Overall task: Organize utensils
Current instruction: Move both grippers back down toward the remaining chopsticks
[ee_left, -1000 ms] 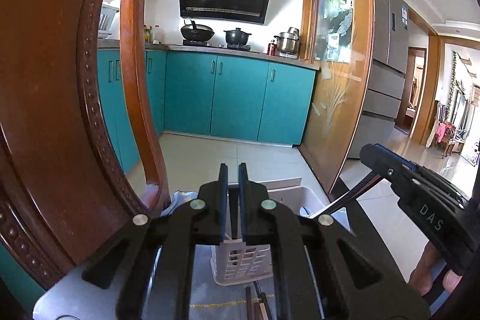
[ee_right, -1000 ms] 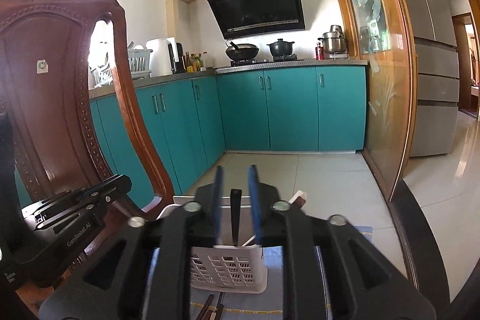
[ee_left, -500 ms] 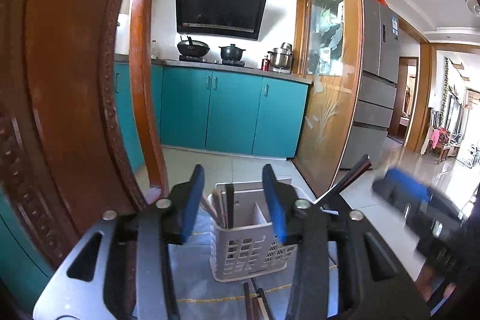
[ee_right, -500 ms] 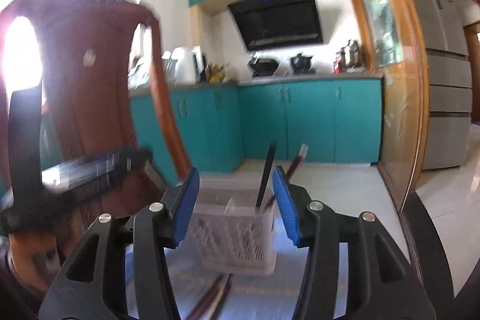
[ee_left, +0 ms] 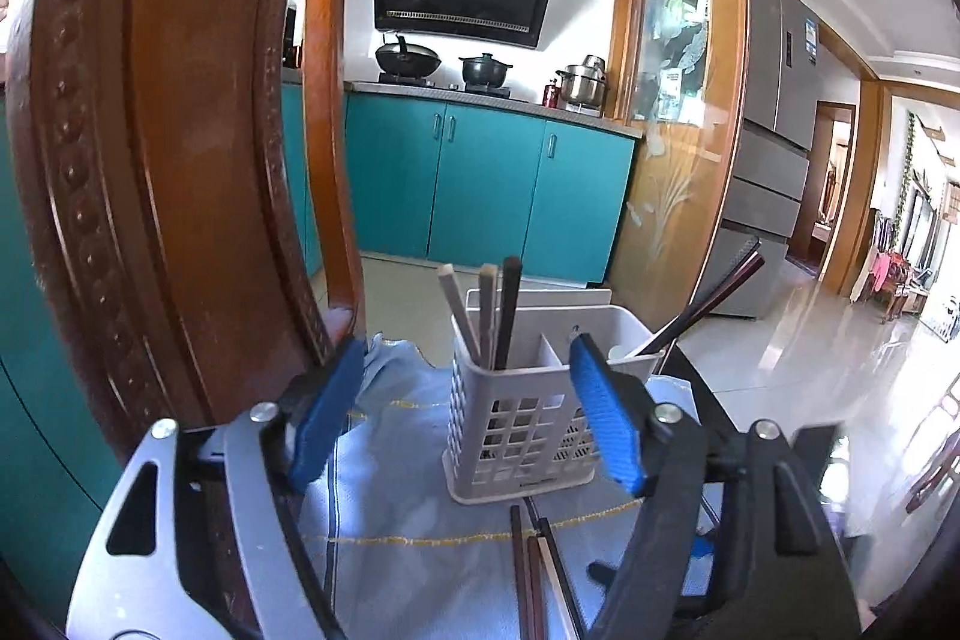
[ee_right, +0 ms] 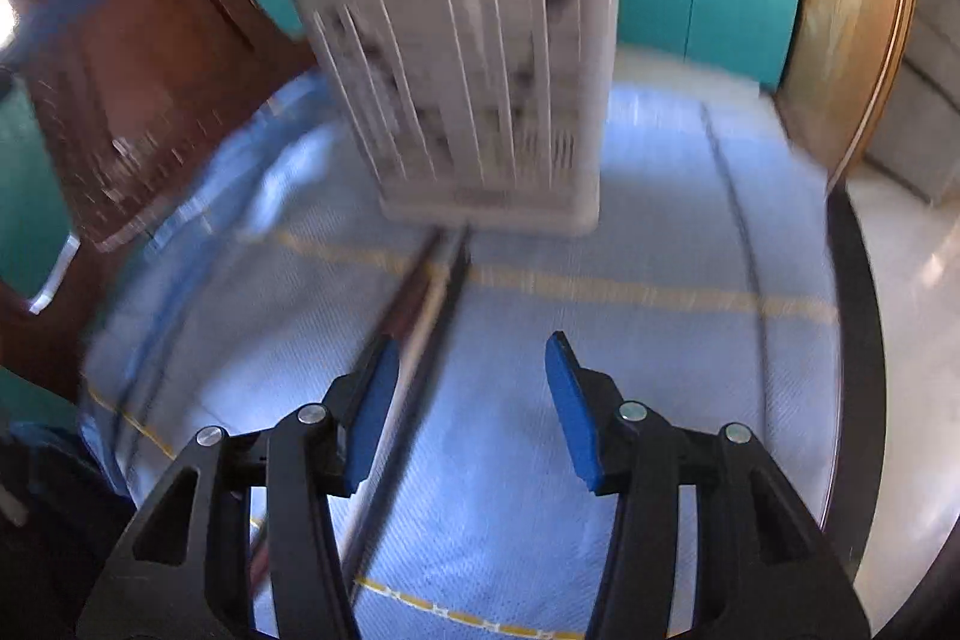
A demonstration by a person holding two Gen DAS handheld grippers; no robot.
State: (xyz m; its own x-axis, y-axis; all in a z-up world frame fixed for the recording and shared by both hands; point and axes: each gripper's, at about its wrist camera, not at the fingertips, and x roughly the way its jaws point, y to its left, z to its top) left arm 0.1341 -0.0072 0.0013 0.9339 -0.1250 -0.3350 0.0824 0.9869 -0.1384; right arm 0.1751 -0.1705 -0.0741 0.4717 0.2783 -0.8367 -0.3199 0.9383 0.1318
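A white slotted utensil basket (ee_left: 522,424) stands on the blue cloth (ee_left: 408,496). Three chopsticks (ee_left: 492,304) stand in its left compartment, and dark ones (ee_left: 708,298) lean out of the right. Loose chopsticks (ee_left: 531,568) lie in front of it. My left gripper (ee_left: 467,343) is level, short of the basket, its jaws opening with nothing gripped. In the blurred right wrist view my right gripper (ee_right: 473,340) points down at the cloth, open. The loose chopsticks (ee_right: 420,304) run from the basket (ee_right: 480,70) under its left finger (ee_right: 372,400).
A carved wooden chair back (ee_left: 150,160) rises close on the left of the table. The table's dark edge (ee_right: 852,340) curves along the right, with tiled floor beyond. Teal kitchen cabinets (ee_left: 480,196) stand behind.
Both grippers went from shut to open near the basket, and the dark chopstick between the right fingers now stands in it. The right gripper then dropped and tipped down toward the loose chopsticks.
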